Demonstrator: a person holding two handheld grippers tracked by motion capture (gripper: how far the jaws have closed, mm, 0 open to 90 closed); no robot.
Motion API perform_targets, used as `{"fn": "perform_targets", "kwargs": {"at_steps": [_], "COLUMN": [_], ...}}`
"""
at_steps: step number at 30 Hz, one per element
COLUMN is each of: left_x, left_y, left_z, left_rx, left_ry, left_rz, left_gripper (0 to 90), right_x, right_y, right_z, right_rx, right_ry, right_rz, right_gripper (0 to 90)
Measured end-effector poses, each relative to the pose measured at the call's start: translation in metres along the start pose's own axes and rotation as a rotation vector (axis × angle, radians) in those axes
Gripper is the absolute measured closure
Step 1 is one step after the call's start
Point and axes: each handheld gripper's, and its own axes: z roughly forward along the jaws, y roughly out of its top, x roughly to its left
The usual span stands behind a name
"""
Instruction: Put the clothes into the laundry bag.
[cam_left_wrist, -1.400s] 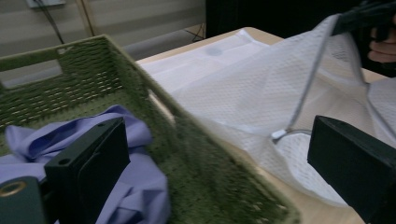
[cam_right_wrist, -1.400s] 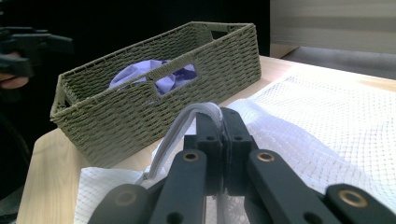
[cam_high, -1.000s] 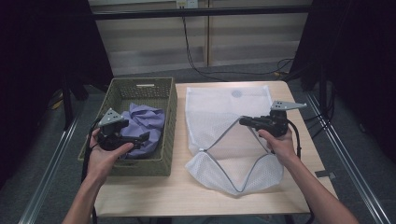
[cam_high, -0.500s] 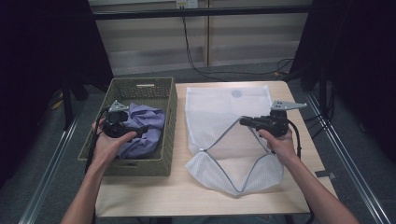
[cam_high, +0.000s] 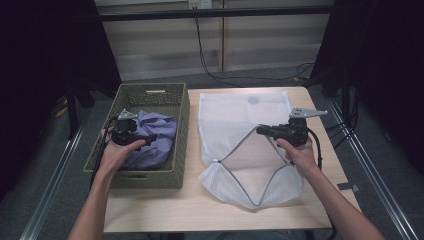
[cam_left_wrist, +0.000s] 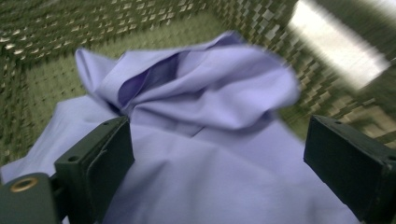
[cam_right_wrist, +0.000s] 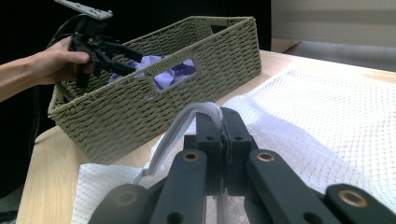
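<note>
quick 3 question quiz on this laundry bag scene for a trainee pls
1. True or false: the left gripper has its jaws open over the purple garment.
2. What does the right gripper pinch? A) basket rim B) zipper edge of the mesh bag C) cable
3. Where does the garment lie?

Key:
1. True.
2. B.
3. In the woven basket, left of the bag.
</note>
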Motion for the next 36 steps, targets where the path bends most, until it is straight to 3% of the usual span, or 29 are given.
{"fn": "perform_targets", "kwargs": {"at_steps": [1,2,4,5,7,8,11,14,18,20,22,25,26,27,28,29,31,33,34,36], "left_x": [0.002,0.006,0.006,0.008,0.007,0.006,0.006,0.004,0.0,-0.001,-0.003,-0.002,-0.003,-0.002,-0.003,-0.003,-0.007,-0.007,-0.006,-0.007], "left_y": [0.0,-0.001,-0.001,-0.002,-0.003,-0.003,-0.004,-0.005,-0.004,-0.004,-0.006,-0.007,-0.009,-0.01,-0.015,-0.015,-0.017,-0.018,-0.018,-0.019], "left_z": [0.002,0.007,0.009,0.014,0.016,0.019,0.022,0.029,0.036,0.04,0.046,0.048,0.05,0.05,0.055,0.055,0.058,0.058,0.058,0.059], "left_rx": [0.012,0.048,0.073,0.106,0.108,0.136,0.152,0.212,0.247,0.261,0.309,0.324,0.325,0.35,0.379,0.379,0.403,0.39,0.395,0.387], "left_ry": [-0.004,-0.002,-0.005,-0.048,-0.055,-0.079,-0.079,-0.102,-0.123,-0.109,-0.112,-0.115,-0.11,-0.113,-0.109,-0.109,-0.095,-0.088,-0.083,-0.075], "left_rz": [-0.011,-0.003,0.01,0.004,-0.012,-0.003,-0.002,0.01,0.038,0.058,0.092,0.113,0.101,0.11,0.142,0.142,0.193,0.172,0.195,0.178], "left_gripper": [7.5,7.4,7.8,5.8,5.3,5.2,5.2,4.5,3.9,3.5,2.6,2.0,1.9,1.9,1.9,1.7,0.0,0.0,0.0,0.0], "right_x": [0.0,0.0,0.0,-0.001,-0.002,-0.002,-0.002,-0.001,-0.001,-0.002,-0.002,-0.002,-0.002,-0.002,-0.002,-0.002,-0.002,-0.002,-0.003,-0.003], "right_y": [0.0,0.0,0.0,-0.001,-0.002,-0.002,-0.002,-0.002,-0.002,-0.003,-0.003,-0.003,-0.003,-0.003,-0.003,-0.003,-0.003,-0.003,-0.004,-0.004], "right_z": [0.0,0.001,0.001,0.002,0.003,0.003,0.004,0.005,0.006,0.006,0.007,0.007,0.007,0.006,0.006,0.006,0.006,0.006,0.006,0.006], "right_rx": [0.002,0.006,0.009,0.016,0.02,0.022,0.025,0.031,0.037,0.038,0.037,0.04,0.04,0.04,0.041,0.041,0.042,0.042,0.043,0.044], "right_ry": [0.0,0.002,0.004,0.004,0.003,0.003,0.004,0.008,0.007,0.008,0.012,0.017,0.016,0.017,0.018,0.018,0.015,0.017,0.016,0.014], "right_rz": [0.0,0.0,-0.003,0.003,0.009,0.008,0.007,0.011,0.012,0.012,0.013,0.011,0.014,0.014,0.013,0.013,0.013,0.013,0.015,0.015], "right_gripper": [88.4,88.3,88.3,88.3,88.4,88.3,88.3,88.2,88.2,88.2,87.9,87.9,87.9,87.9,87.9,87.9,87.9,87.9,87.9,87.9]}}
